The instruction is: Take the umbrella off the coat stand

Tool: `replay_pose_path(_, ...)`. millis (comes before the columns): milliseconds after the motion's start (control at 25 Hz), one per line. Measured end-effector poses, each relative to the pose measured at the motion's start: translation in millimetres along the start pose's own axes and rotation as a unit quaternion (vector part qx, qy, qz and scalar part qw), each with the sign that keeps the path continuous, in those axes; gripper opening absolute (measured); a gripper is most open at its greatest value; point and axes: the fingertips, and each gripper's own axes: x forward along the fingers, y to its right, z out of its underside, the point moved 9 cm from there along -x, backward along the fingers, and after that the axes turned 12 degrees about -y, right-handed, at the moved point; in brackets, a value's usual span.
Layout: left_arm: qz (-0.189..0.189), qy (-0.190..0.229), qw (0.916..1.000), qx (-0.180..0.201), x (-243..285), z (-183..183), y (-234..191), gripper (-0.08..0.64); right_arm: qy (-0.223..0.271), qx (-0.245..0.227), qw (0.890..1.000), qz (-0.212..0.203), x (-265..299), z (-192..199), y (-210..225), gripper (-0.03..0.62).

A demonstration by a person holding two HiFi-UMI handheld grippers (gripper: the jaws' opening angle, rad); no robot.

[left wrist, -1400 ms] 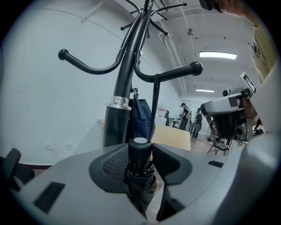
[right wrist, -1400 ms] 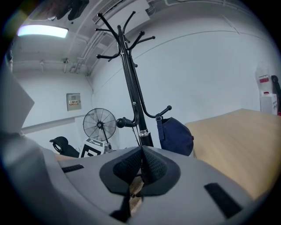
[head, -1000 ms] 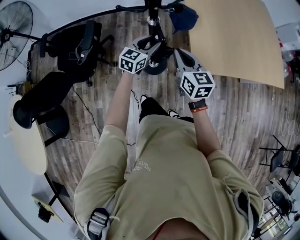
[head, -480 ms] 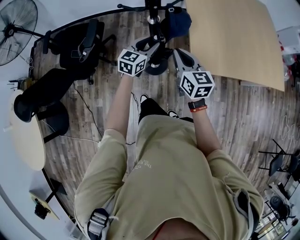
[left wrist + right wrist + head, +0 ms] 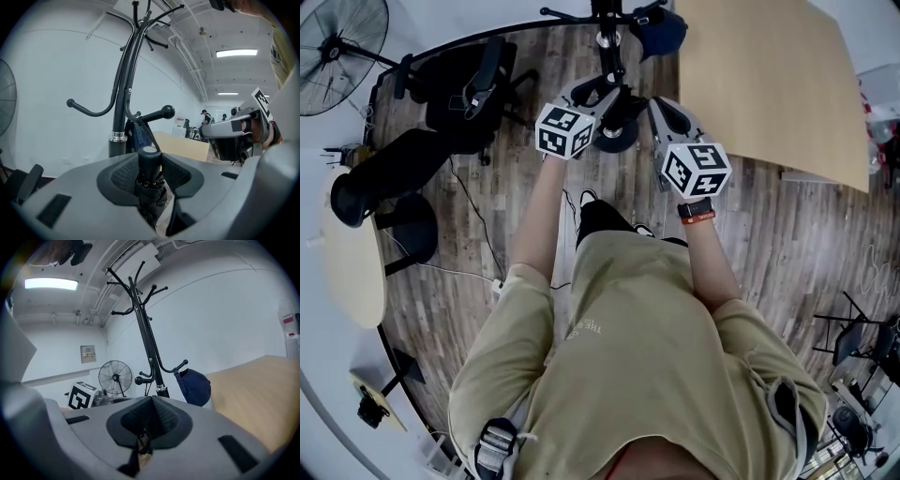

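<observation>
My left gripper [image 5: 150, 155] is clamped on the folded black umbrella [image 5: 149, 187], which stands upright between the pads just in front of the coat stand [image 5: 125, 93]. A dark strap [image 5: 143, 133] runs up from the umbrella toward a knobbed hook, but I cannot tell whether it is looped over it. My right gripper [image 5: 151, 399] has its jaws together. Something thin and dark sits low in the gap, too small to name. From the head view my forearms and the marker cubes cover most of the umbrella. A navy cap [image 5: 193, 386] hangs on a lower hook. The tan table [image 5: 759, 75] edges in on the right and the black chairs [image 5: 459, 89] on the left, with bare wood floor [image 5: 787, 225] between.
</observation>
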Motion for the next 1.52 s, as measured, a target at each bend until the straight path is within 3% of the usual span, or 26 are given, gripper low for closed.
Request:
replay_pose_path(360, -0.017, 0.005, 0.9998, 0.009, -19, -7, 30, 0.169, 0.002, 0.004, 1.0, -0.02, -13, -3, 0, 0.015)
replay_pose_path(840, -0.029, 0.049, 0.9981, -0.023, -48, -16, 63, 0.169, 0.008, 0.009, 0.999, -0.043, -33, 3, -1, 0.015)
replay_pose_path(1200, -0.084, 0.049, 0.9946, -0.034, -73, -29, 86, 0.167, 0.015, 0.0, 0.998, -0.059, -51, -2, -7, 0.015)
replay_pose_path(1520, -0.133, 0.057, 0.9865, -0.076, -107, -15, 120, 0.167, 0.02, -0.03, 0.997, -0.063, -77, 3, -18, 0.015)
